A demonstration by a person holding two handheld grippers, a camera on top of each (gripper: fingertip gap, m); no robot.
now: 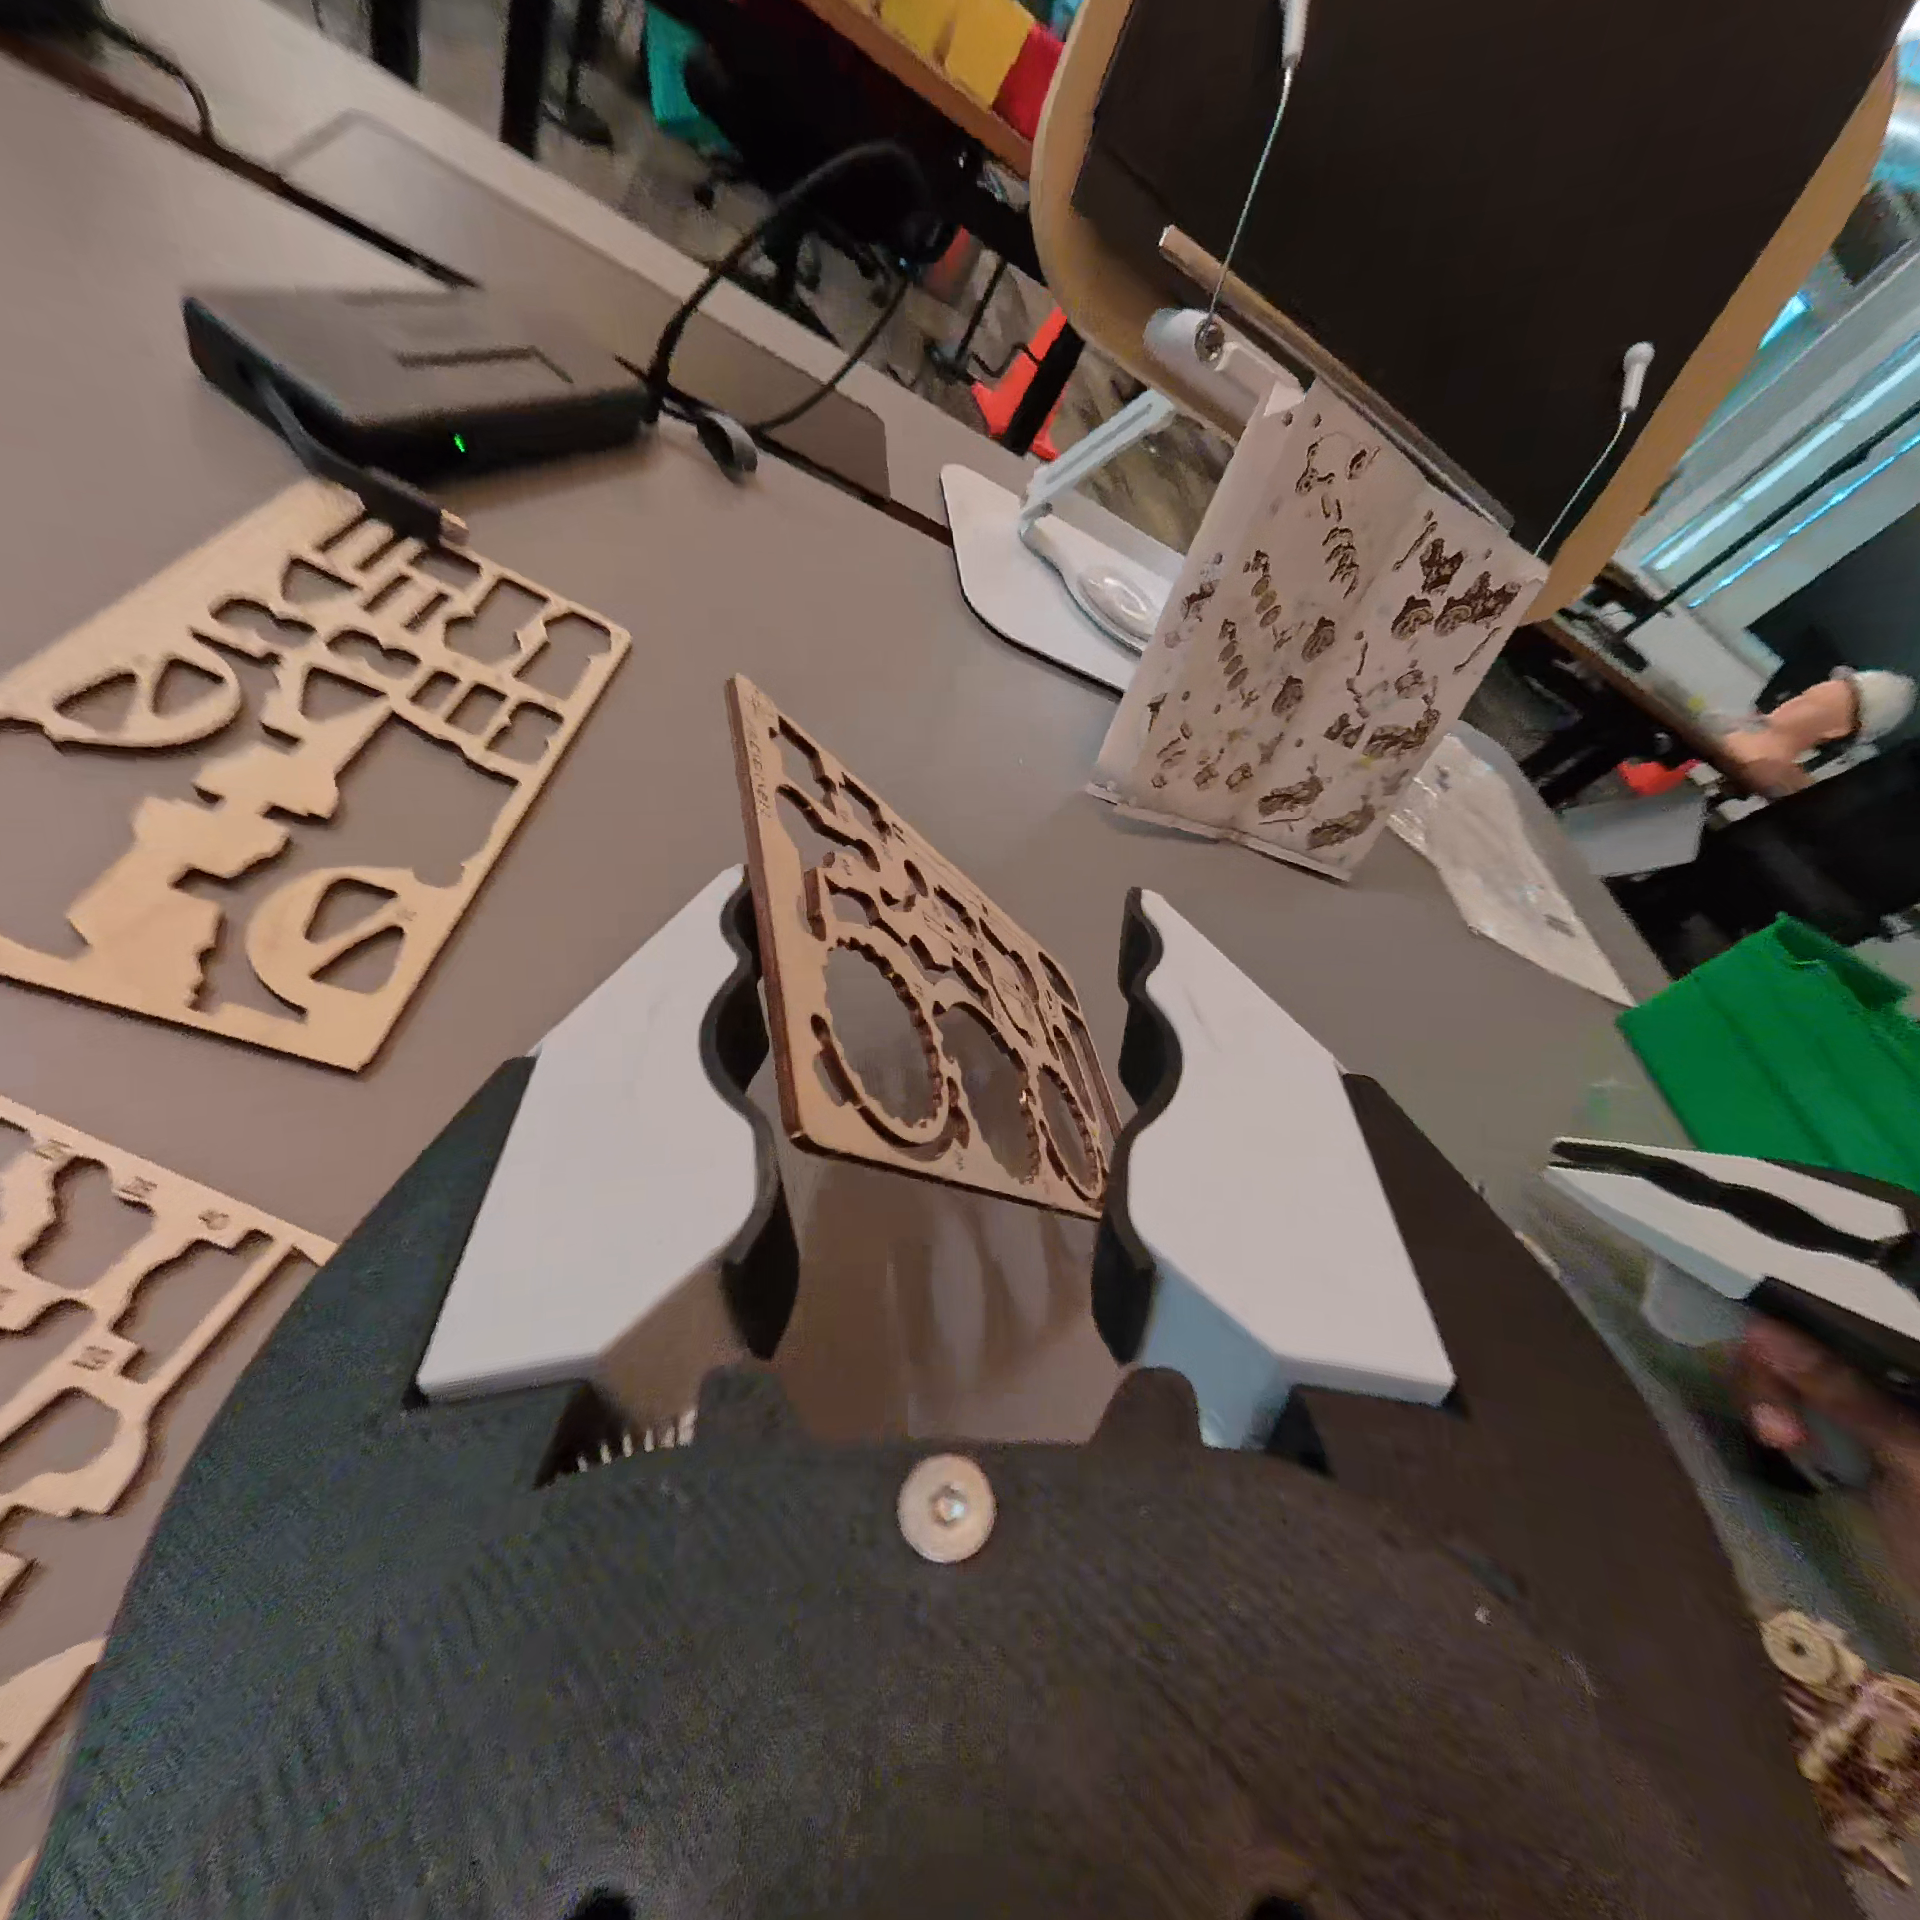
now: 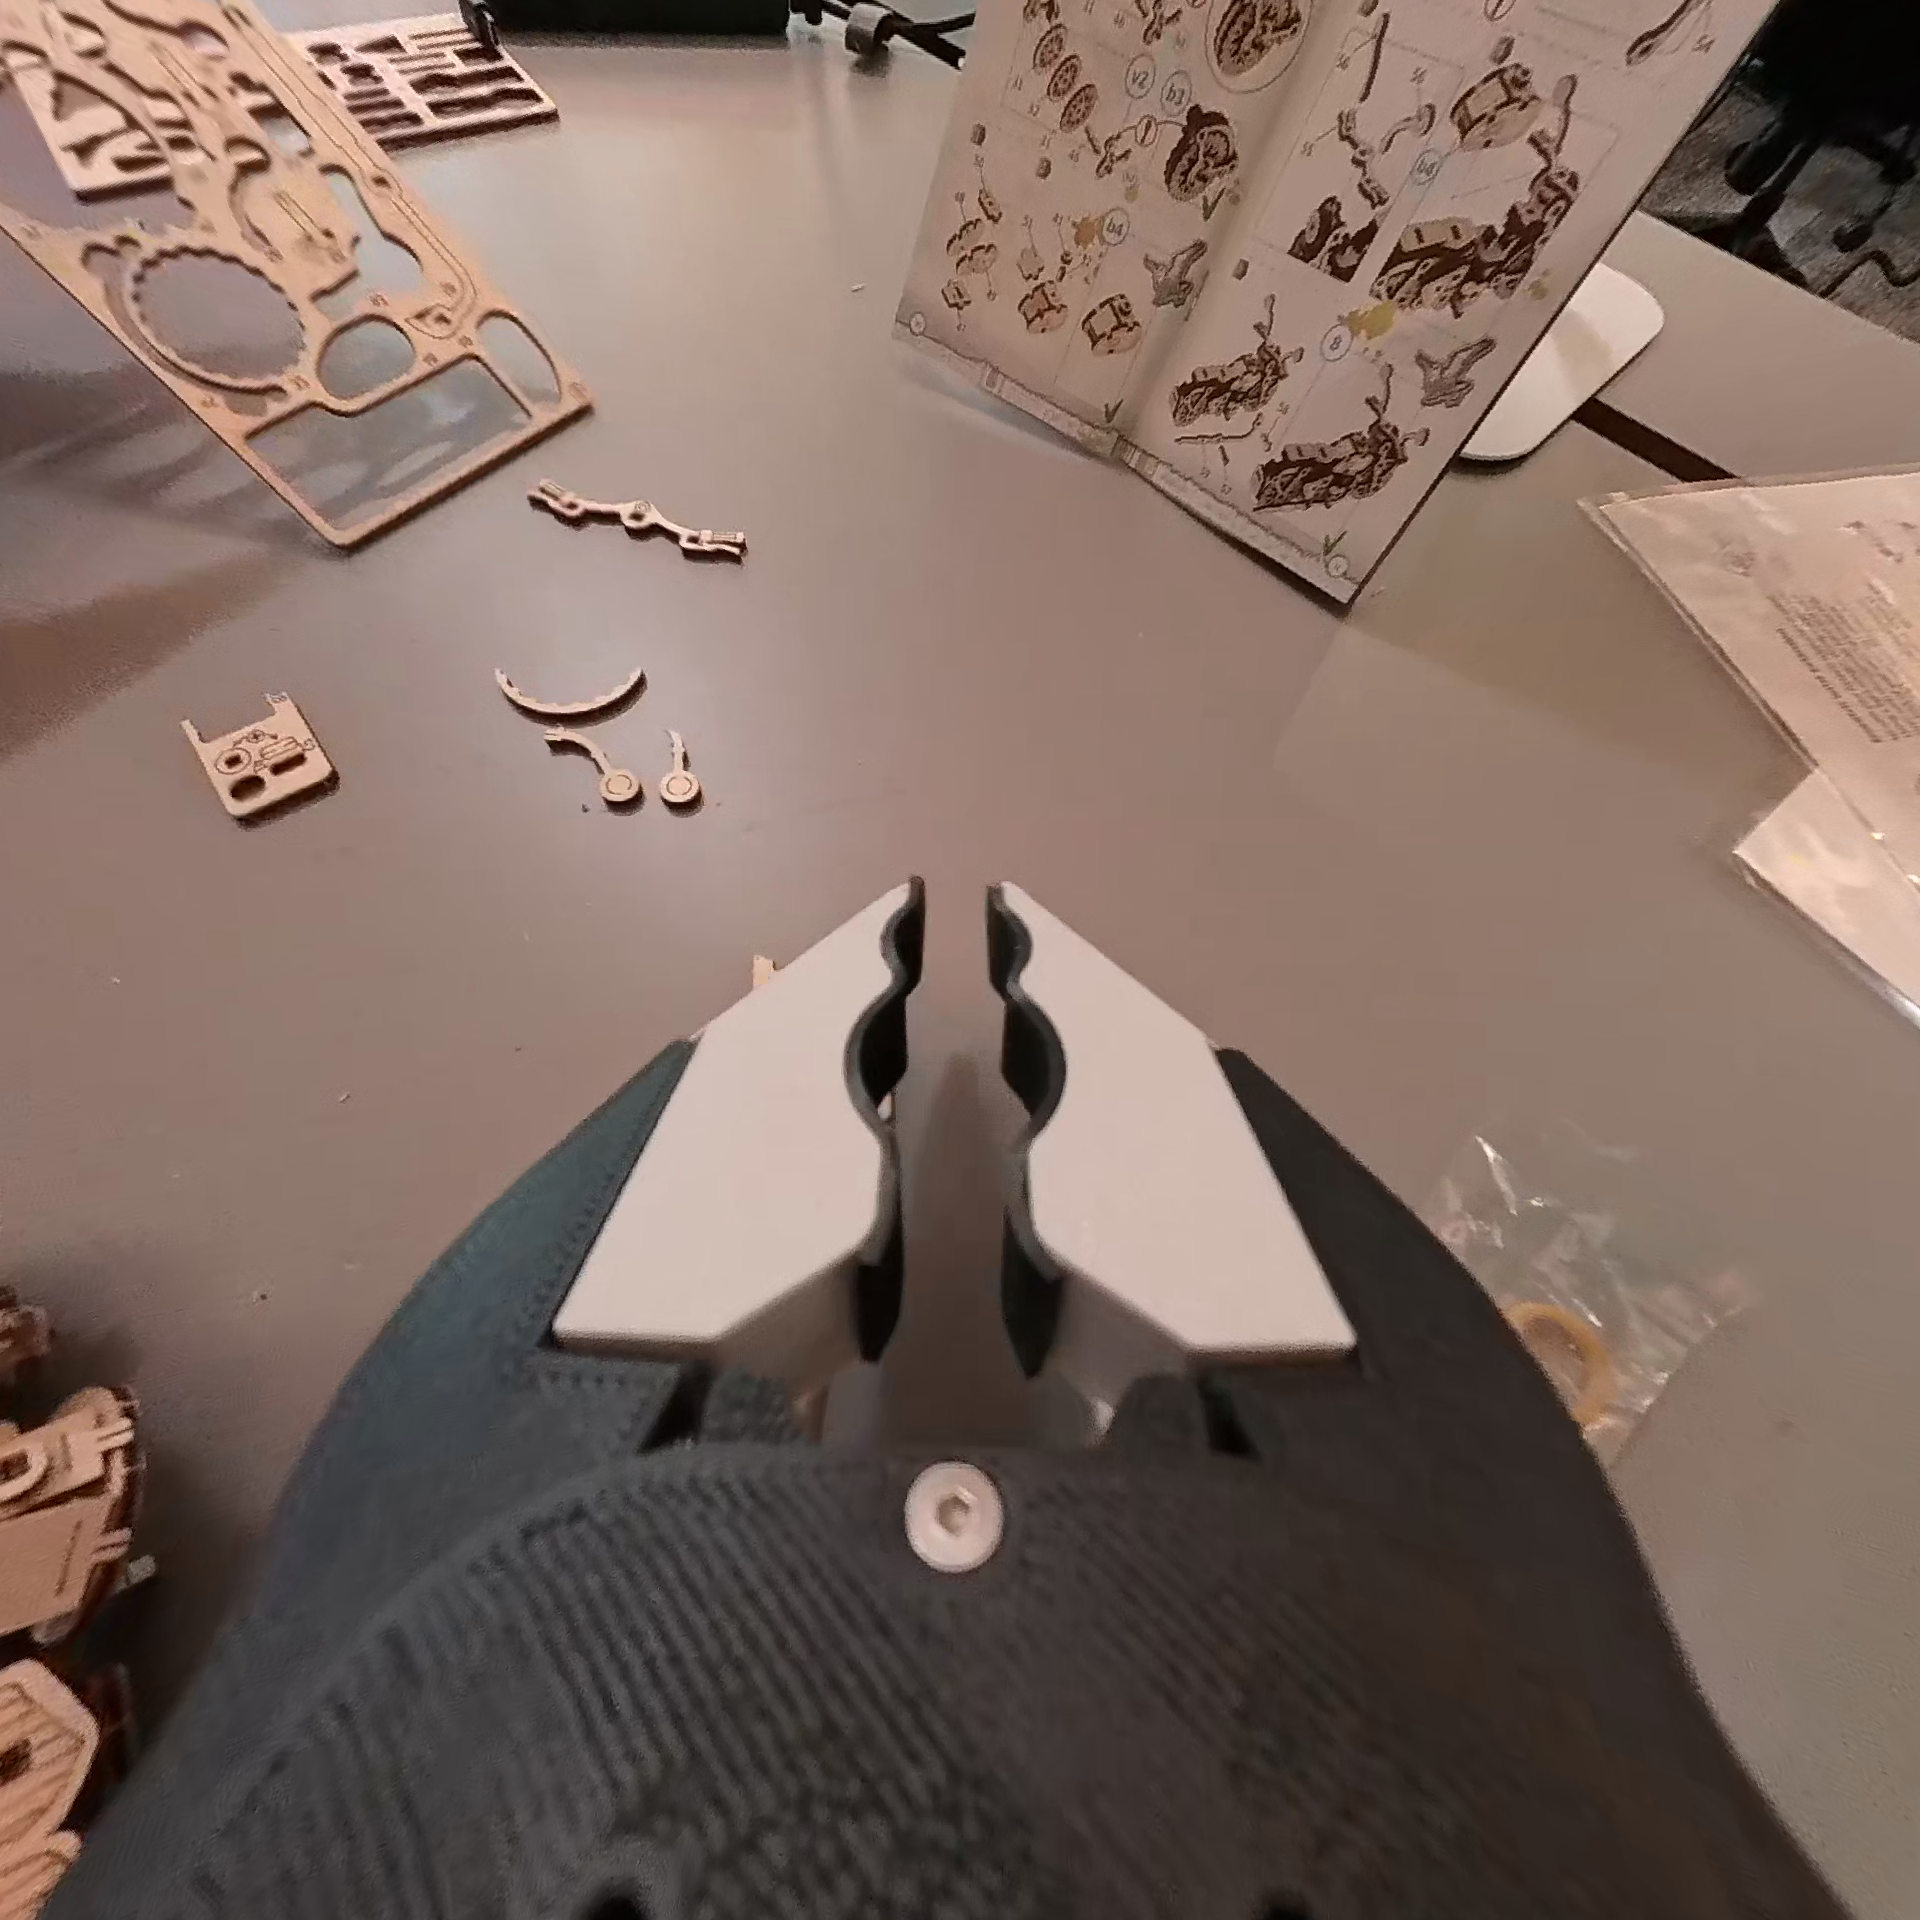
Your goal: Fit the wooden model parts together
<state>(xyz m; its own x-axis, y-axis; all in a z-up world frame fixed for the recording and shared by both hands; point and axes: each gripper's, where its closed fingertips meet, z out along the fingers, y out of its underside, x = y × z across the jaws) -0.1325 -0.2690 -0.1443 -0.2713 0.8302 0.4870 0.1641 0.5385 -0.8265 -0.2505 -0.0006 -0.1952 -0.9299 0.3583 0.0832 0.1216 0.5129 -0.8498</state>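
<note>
The left gripper clamps a tilted wooden sheet by its edges above the table. The right gripper, nearly closed, holds nothing. Loose wooden pieces lie at eleven o'clock; steady the sheet before reaching.

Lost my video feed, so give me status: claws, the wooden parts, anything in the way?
Left claw holds punched sheet, tilted off table. Right claw nearly shut, empty. Loose pieces ahead-left on table, nothing in the way.
</note>
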